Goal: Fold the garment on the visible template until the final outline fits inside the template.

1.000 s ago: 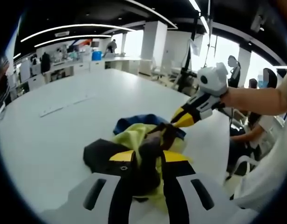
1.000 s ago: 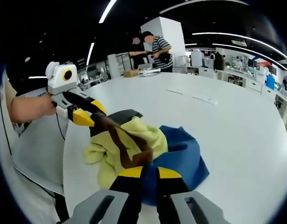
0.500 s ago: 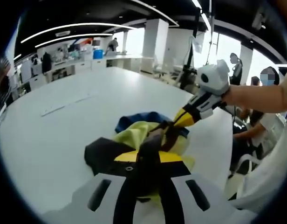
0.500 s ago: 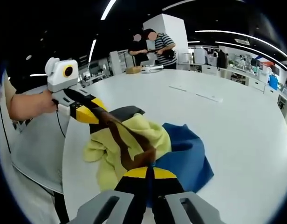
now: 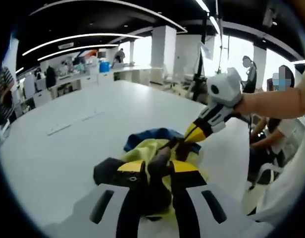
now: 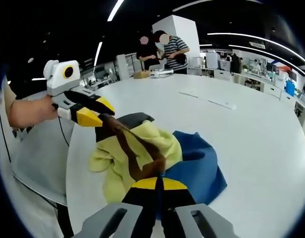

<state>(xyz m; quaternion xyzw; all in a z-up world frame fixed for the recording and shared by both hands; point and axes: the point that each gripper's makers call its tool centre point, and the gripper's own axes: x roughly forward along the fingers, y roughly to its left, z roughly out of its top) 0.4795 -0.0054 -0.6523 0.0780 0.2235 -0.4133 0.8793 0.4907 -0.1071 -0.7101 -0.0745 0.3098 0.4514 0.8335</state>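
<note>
Garment: a crumpled piece in yellow-green, blue, black and brown [image 6: 142, 153], bunched in the lower middle of the right gripper view on a white table [image 6: 251, 129]; in the left gripper view the same heap [image 5: 142, 151] lies just above that view's own jaws.
Colour parts: the blue part spreads to the right of the yellow in the right gripper view; a black part lies at the upper left of the heap, and a brown strip runs across the yellow.
Left gripper: [image 6: 100, 119] enters the right gripper view from the left, its yellow-tipped jaws closed on the upper end of the brown strip; in its own view [image 5: 152, 173] the jaws rise from the bottom with dark cloth pinched between them.
Right gripper: [image 6: 159, 182] jaws pressed together at the bottom centre of its own view, clamped on the lower end of the brown strip; in the left gripper view [image 5: 188, 140] it comes in from the right, tips on the top of the heap.
Brown strip: stretched taut between the two grippers, diagonally across the yellow cloth.
Hands: a hand [image 6: 41, 113] holds the left gripper at the left edge; a bare forearm [image 5: 271, 101] reaches in from the right of the left gripper view.
Background: two people [image 6: 160, 49] stand at the far side of the table, top centre of the right gripper view.
</note>
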